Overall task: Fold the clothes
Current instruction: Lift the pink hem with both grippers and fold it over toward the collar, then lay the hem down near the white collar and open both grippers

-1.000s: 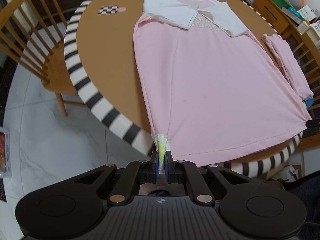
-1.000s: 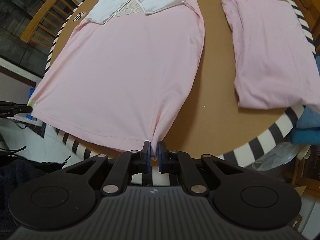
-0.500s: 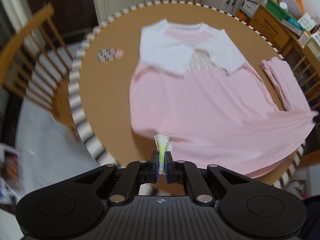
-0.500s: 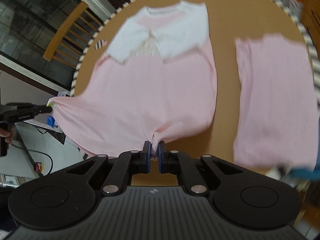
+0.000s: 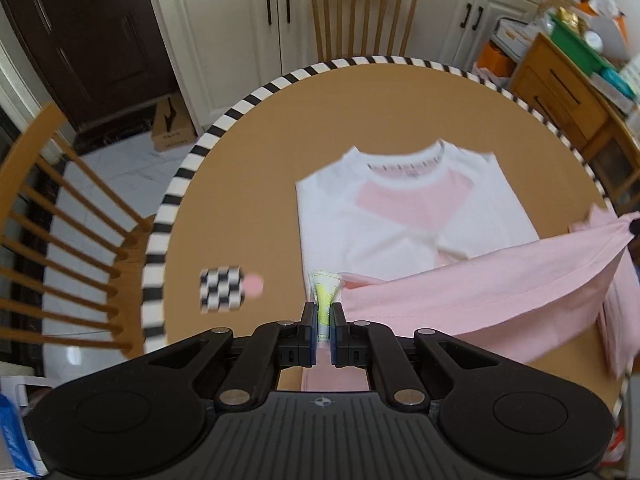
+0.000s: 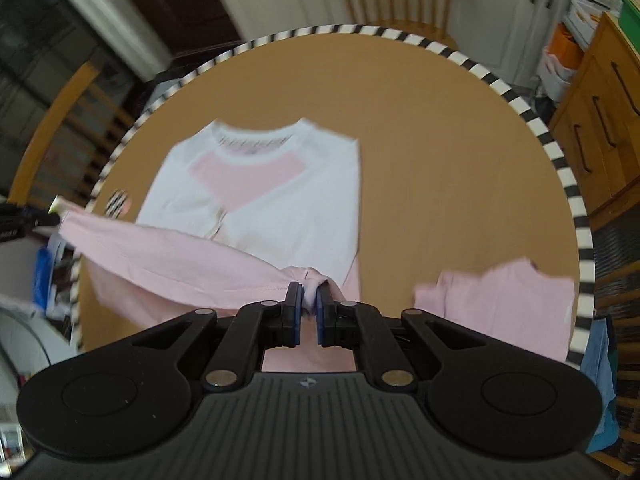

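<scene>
Soft pink shirt (image 5: 460,292) lifted by its hem over the table (image 5: 248,200).
Left tongs (image 5: 323,322) and right tongs (image 6: 305,305) each clamp a hem corner; the light, limp cloth sags between them, so the corners look like the best hold.

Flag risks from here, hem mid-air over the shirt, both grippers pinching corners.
1. The left gripper holds only the small tag corner of the hem; it could slip out before the hem lands.
2. The hem sags between the left and right gripper, so it may land skewed or wrinkled on the shirt.
3. The folded pink garment lies close beside the right gripper; the swinging cloth could drag it toward the table edge.
</scene>
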Demonstrator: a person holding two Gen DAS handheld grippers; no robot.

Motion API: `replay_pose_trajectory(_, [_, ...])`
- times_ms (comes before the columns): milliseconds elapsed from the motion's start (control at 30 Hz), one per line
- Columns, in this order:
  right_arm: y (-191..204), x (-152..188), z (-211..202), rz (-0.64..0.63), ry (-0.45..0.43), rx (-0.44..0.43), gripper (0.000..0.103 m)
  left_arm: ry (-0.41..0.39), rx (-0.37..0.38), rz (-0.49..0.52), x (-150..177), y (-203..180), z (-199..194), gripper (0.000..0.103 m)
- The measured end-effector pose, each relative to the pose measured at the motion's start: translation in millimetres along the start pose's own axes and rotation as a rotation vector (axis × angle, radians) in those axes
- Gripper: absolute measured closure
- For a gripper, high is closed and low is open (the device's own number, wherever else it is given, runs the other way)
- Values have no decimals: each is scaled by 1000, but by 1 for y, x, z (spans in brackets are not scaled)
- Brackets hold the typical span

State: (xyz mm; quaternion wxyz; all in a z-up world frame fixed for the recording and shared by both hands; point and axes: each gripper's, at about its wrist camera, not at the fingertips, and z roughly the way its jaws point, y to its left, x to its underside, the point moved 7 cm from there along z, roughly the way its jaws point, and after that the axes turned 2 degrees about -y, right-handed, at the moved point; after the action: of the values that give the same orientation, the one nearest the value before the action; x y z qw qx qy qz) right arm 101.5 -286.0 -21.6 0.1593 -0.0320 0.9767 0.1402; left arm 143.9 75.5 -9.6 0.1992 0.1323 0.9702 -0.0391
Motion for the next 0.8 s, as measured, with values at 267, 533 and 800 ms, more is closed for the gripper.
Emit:
replay_pose_trajectory(267, [-23,-61,60,99,44,59,96,91,46,-78,-55,33,82,97])
replay_pose_trajectory(533, [-44,-96,101,185,89,54,96,145,87,-147,-81,59,127,97])
replay_pose_trajectory(800, [-63,-109,152,273,164,72,90,227,99,-243,-88,76,175,95])
